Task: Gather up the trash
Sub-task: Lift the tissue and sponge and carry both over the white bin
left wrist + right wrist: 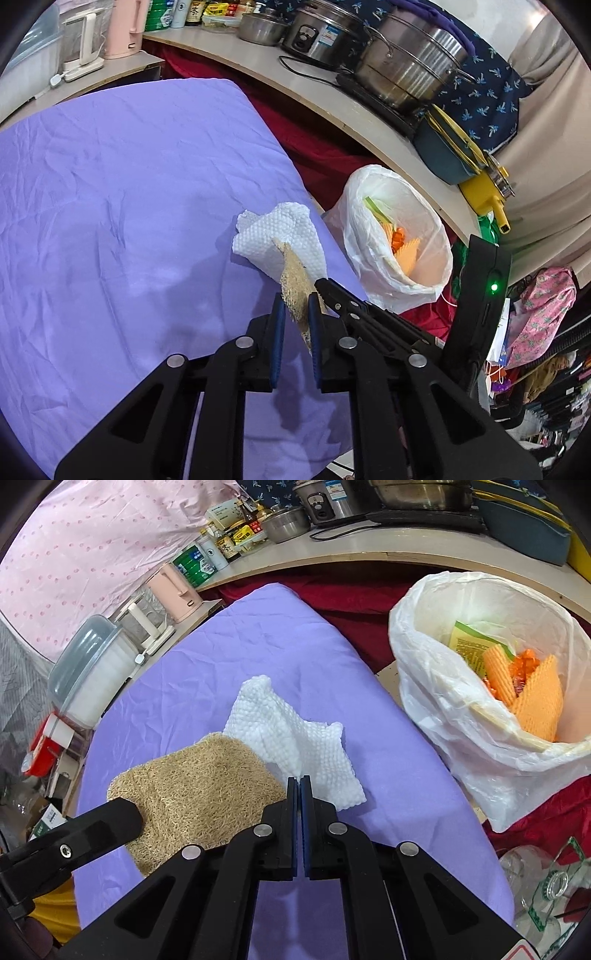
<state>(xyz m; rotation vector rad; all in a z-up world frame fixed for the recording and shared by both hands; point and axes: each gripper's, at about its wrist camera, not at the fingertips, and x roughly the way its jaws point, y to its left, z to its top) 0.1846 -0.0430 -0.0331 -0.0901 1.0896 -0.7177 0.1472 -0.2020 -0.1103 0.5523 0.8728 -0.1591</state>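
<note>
- Trash still out of the bin comes to two pieces, a tan loofah pad (295,291) and a white paper towel (295,738), both over the purple cloth (110,221)
- Loofah pad sits edge-on between the left gripper (296,295) pads, which are clamped on it; from the right wrist view the same pad (195,786) shows broadside just left of the right gripper (299,779)
- Paper towel is pinched at a corner in the tips of the right gripper, whose jaws are pressed together on it; the sheet spreads ahead of and to the right of those tips
- In the left wrist view the paper towel (280,236) lies just beyond the left gripper's tips, with the right gripper (321,284) reaching in from the right, close beside the left one
- White-lined trash bin (424,701) stands ahead and to the right of both grippers, off the edge of the cloth, well apart from the held items
- Already inside it: orange waffle-textured cloths (535,709), a green printed packet (469,642) and orange wrapper scraps
- Judged progress: a good part is binned, the last two visible pieces are gripped but not yet carried over the bin's mouth; no other loose trash shows on the cloth
</note>
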